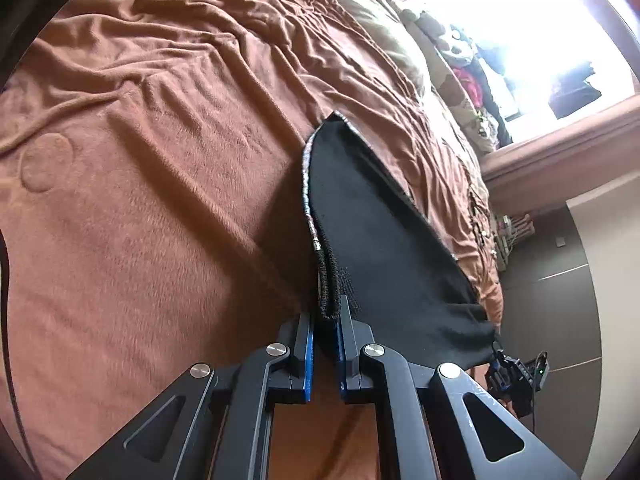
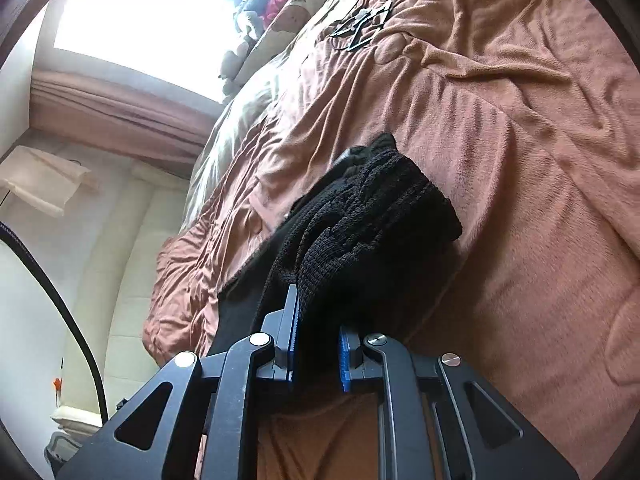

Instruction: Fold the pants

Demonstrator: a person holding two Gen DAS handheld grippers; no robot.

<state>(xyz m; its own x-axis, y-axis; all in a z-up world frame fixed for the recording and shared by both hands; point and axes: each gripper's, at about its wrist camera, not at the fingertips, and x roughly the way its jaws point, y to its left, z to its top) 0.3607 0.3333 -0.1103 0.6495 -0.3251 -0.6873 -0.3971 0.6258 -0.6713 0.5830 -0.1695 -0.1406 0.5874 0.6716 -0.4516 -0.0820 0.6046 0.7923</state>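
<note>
The black pants (image 1: pixel 376 224) hang stretched above a brown blanket (image 1: pixel 140 160) on a bed. My left gripper (image 1: pixel 326 320) is shut on a ribbed black edge of the pants with a patterned trim. The cloth runs from it to my right gripper (image 1: pixel 508 376), seen small at the lower right. In the right wrist view my right gripper (image 2: pixel 318 320) is shut on a bunched ribbed part of the pants (image 2: pixel 372 216), which bulges out past the fingers above the blanket (image 2: pixel 520 160).
Pillows and soft toys (image 1: pixel 460 60) lie at the bed's far end under a bright window (image 1: pixel 540 20). A black wire hanger (image 2: pixel 356 28) lies on the blanket. The bed edge and floor (image 1: pixel 560 300) are beside my right gripper.
</note>
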